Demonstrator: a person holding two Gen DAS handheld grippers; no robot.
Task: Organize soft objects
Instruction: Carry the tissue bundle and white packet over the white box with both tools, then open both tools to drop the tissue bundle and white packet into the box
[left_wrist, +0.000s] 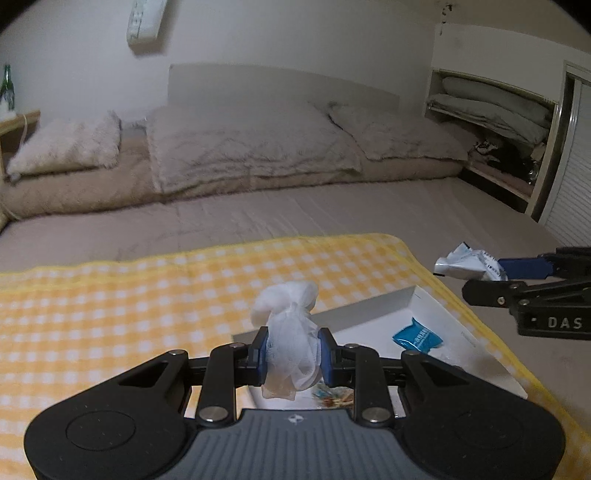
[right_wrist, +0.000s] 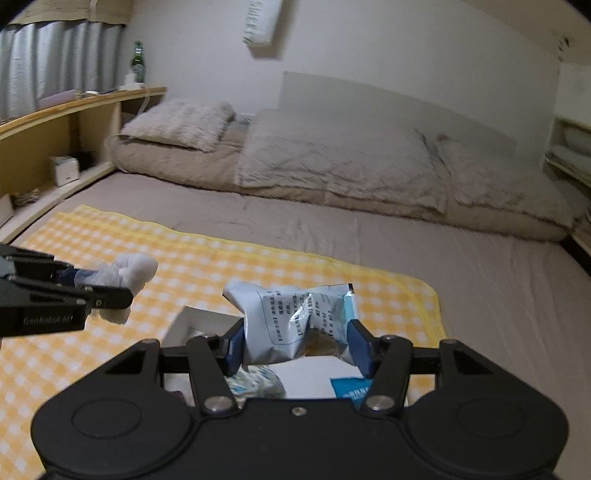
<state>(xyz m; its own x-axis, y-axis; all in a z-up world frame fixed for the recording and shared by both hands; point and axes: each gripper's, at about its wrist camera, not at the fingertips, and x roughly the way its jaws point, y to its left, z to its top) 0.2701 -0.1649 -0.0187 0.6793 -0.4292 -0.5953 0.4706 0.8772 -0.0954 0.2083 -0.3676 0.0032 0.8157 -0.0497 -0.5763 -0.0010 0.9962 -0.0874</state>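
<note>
In my left gripper (left_wrist: 291, 354) I hold a white bundle of gauze-like cloth (left_wrist: 291, 332); the blue pads (left_wrist: 263, 354) are closed tight on its middle, and the upper part of the bundle stands out above them. From the right wrist camera I see the same bundle (right_wrist: 129, 271) at the left, raised above the yellow checked blanket (right_wrist: 258, 266).

My right gripper (right_wrist: 295, 347) is closed on a crumpled silver-white packet (right_wrist: 295, 317) with printed text (I cannot read it). The pads press on both of its sides, so the jaws stand partly apart around it. In the left camera this packet (left_wrist: 465, 264) hangs at the right, above the blanket's edge.

Under both grippers lies a shallow white box (left_wrist: 436, 302) on the blanket. Inside it I see a small blue packet (left_wrist: 415, 334). The blanket lies on a grey bed (left_wrist: 332, 210), with pillows (left_wrist: 66, 144) at the far end.
</note>
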